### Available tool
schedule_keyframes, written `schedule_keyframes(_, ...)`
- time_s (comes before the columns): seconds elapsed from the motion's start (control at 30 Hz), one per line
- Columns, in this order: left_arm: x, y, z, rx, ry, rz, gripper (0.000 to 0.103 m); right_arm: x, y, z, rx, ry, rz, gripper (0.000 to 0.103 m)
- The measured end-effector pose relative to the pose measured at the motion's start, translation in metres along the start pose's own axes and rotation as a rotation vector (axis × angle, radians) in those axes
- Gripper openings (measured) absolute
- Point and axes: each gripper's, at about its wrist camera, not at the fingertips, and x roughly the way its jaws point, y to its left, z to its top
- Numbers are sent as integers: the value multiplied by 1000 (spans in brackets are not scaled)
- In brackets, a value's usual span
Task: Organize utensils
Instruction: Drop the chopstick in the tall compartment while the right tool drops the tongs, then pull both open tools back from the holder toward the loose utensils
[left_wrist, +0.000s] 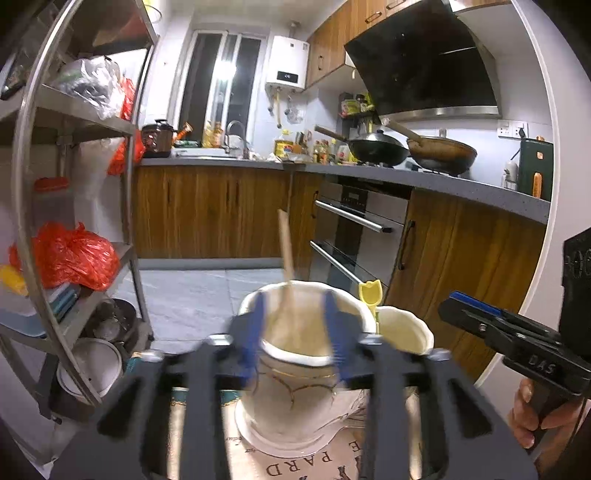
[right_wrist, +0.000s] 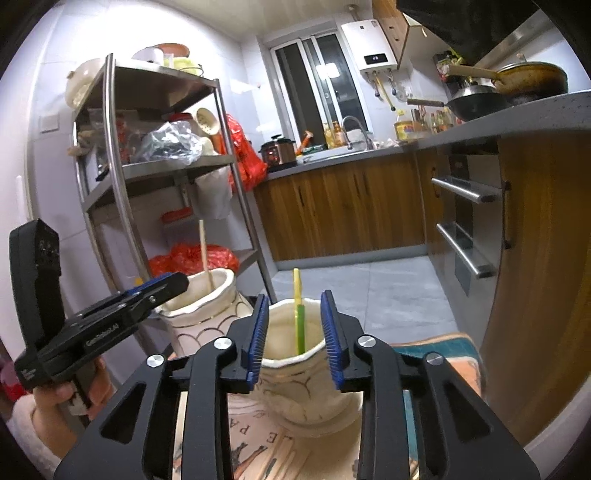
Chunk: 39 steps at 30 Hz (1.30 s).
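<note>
Two cream ceramic vases with gilt line decoration stand side by side on a printed mat, each seen from behind by one gripper. Left wrist view: the left gripper (left_wrist: 297, 332), blurred, has its blue-padded jaws parted to either side of the left vase (left_wrist: 295, 387), level with its rim; whether the pads touch the rim cannot be told. A wooden chopstick (left_wrist: 285, 251) stands in this vase, leaning slightly, its upper end well above the rim. Right wrist view: the right gripper (right_wrist: 295, 332) has its jaws apart, flanking the mouth of the right vase (right_wrist: 306, 387) without gripping it. A slim yellow-and-green utensil (right_wrist: 297, 310) stands upright inside this vase, between the two pads and touching neither. The yellow top of this utensil shows just beyond the left vase in the left wrist view. A hand (right_wrist: 59, 398) holds the handle of the left gripper at lower left. Background: steel shelving rack (right_wrist: 155, 177) with plastic bags, wooden kitchen cabinets (right_wrist: 343, 206), woks on the worktop (left_wrist: 406, 177).
</note>
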Motion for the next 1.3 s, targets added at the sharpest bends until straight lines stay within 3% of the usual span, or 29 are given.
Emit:
schedule_keyframes(0.07, -6, -1, -1, 2, -17, 6, 50, -10, -2, -1, -3, -29, -9, 70)
schedule_keyframes(0.17, -17, 0, -4, -11, -35, 11, 62, -26, -5, -3, -16, -67, -47, 88)
schedule_keyframes(0.27, -27, -3, -7, -11, -52, 32, 78, -39, -10, -6, -20, -98, -87, 96)
schedule_keyframes(0.33, -35, -4, -11, -8, -71, 57, 91, -44, -14, -8, -30, -99, -134, 97)
schedule_keyframes(0.4, -41, -4, -15, -15, -81, 68, 98, -48, -17, -12, -35, -91, -165, 98)
schedule_keyframes(0.87, -47, -22, -60, -19, 90, 56, 98, -61, -47, -49, 53, 101, -278, 98)
schedule_keyframes(1.07, -34, -35, -82, 3, 237, 56, 98, -50, -59, -64, 109, 238, -303, 98)
schedule_keyframes(1.3, -15, -47, -99, 43, 386, 57, 98, -44, -62, -72, 130, 302, -295, 98)
